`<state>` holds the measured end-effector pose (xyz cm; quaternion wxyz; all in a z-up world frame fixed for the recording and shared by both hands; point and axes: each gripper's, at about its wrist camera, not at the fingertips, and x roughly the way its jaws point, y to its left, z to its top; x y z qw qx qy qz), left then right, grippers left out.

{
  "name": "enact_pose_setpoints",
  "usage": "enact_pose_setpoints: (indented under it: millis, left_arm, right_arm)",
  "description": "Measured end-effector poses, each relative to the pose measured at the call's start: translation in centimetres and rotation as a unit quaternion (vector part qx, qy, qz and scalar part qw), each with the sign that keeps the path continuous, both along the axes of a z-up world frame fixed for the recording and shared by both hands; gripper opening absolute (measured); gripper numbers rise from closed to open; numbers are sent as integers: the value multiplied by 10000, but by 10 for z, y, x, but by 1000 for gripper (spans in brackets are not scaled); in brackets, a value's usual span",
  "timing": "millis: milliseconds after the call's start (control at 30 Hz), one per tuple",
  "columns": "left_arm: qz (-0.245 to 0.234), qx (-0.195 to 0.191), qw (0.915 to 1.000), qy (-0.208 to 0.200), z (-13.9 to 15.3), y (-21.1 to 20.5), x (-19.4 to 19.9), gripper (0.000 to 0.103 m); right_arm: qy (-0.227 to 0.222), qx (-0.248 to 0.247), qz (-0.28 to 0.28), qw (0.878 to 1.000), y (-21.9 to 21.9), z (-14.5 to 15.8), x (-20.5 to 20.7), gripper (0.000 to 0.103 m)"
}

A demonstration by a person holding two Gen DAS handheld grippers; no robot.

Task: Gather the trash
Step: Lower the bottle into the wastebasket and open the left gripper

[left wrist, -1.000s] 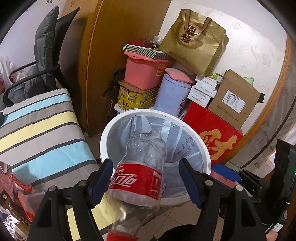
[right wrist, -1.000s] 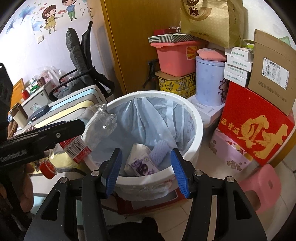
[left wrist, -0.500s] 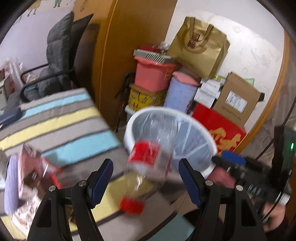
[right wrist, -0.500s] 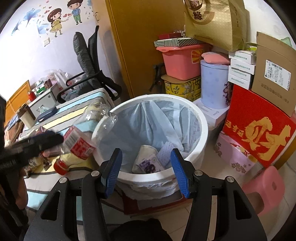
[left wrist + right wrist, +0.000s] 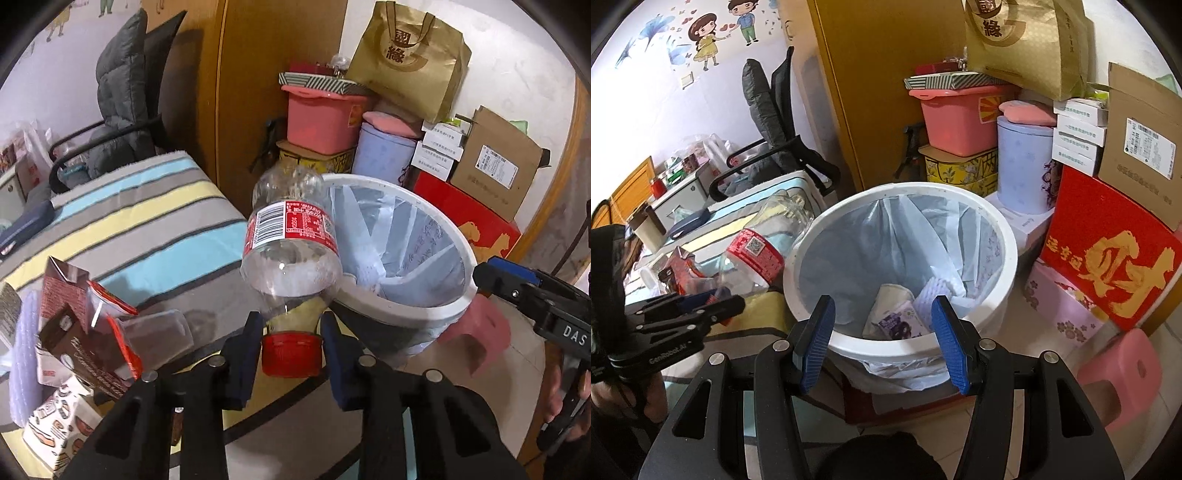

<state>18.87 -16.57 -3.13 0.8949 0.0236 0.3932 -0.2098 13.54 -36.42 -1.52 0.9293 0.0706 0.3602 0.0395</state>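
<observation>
My left gripper [image 5: 291, 350] is shut on the red cap end of an empty clear cola bottle [image 5: 291, 240] with a red label. The bottle points away from me, just left of the white trash bin [image 5: 458, 251]. In the right wrist view the bottle [image 5: 764, 240] lies tilted beside the bin's left rim [image 5: 798, 251], with the left gripper [image 5: 716, 306] holding it. My right gripper [image 5: 882, 332] is open and empty, hovering at the bin's near rim. The bin has a pale blue liner and holds paper scraps and a purple wrapper [image 5: 901, 325].
Cartons and wrappers [image 5: 74, 332] lie on the striped table [image 5: 129, 221] at left. A pink stool [image 5: 1119, 373], a red box [image 5: 1108, 258], a pink tub [image 5: 956, 118] and stacked boxes crowd behind and right of the bin. An office chair [image 5: 775, 129] stands at back left.
The left gripper pulled back left from over the bin and closed on the bottle's cap end; the bottle now sits beside the bin's left rim. The right gripper stayed open, hardly moving.
</observation>
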Motion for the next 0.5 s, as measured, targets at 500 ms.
enact_pose_setpoints:
  millis: [500]
  left_arm:
    - [-535, -187, 9982, -205, 20, -25, -5, 33]
  right_arm:
    - [-20, 72, -33, 10000, -1, -1, -3, 56]
